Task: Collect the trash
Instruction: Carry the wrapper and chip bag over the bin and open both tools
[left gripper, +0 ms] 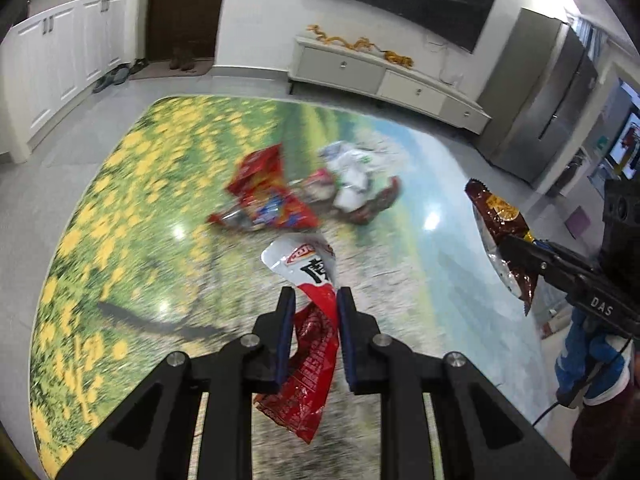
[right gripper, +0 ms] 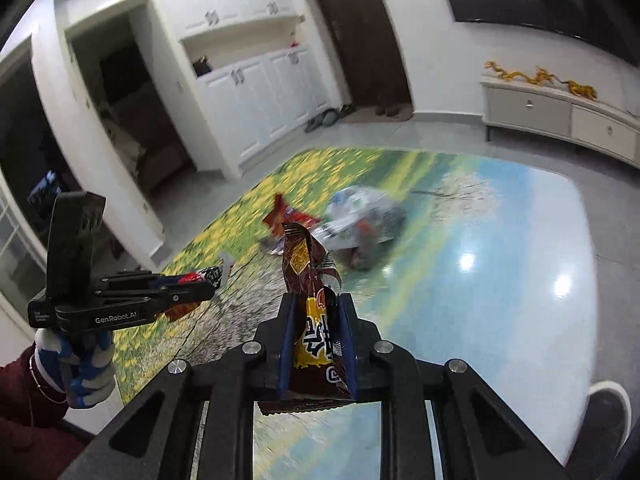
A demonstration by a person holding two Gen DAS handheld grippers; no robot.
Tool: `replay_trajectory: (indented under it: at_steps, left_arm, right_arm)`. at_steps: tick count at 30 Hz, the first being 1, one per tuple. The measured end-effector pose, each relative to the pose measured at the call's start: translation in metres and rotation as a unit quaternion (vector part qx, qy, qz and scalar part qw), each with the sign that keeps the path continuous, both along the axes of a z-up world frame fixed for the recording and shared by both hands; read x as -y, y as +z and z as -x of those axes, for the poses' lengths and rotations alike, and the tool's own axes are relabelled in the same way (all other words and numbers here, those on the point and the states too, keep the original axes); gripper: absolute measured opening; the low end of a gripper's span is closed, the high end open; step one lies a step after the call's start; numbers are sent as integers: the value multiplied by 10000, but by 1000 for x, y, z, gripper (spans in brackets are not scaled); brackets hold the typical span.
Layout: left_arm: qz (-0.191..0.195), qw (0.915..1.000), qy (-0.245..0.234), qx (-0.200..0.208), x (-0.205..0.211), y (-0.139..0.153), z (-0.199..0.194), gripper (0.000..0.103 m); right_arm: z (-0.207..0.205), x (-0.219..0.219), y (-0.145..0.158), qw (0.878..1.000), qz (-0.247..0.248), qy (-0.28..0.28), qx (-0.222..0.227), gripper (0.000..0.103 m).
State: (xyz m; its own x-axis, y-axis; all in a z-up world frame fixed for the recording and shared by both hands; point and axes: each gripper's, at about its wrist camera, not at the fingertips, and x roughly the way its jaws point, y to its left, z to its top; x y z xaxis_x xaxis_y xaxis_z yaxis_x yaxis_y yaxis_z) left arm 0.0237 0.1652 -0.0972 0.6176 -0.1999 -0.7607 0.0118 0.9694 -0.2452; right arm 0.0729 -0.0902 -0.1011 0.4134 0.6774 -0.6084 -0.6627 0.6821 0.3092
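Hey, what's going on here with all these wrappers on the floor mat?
A person is picking up litter with a handheld tool in each hand. The left tool is shut on a red and white snack wrapper, and the right tool is shut on a brown snack bag. Both are held up above the printed floor mat. A pile of more wrappers is lying on the mat ahead, not yet collected.
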Motion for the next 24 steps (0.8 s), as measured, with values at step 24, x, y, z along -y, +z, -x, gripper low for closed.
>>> replay_trajectory:
  at_steps: [24]
  left_arm:
    - [-125, 9568, -2895, -234, 342, 13, -123, 20]
  right_arm:
    - [-19, 311, -58, 9130, 124, -4018, -700, 21]
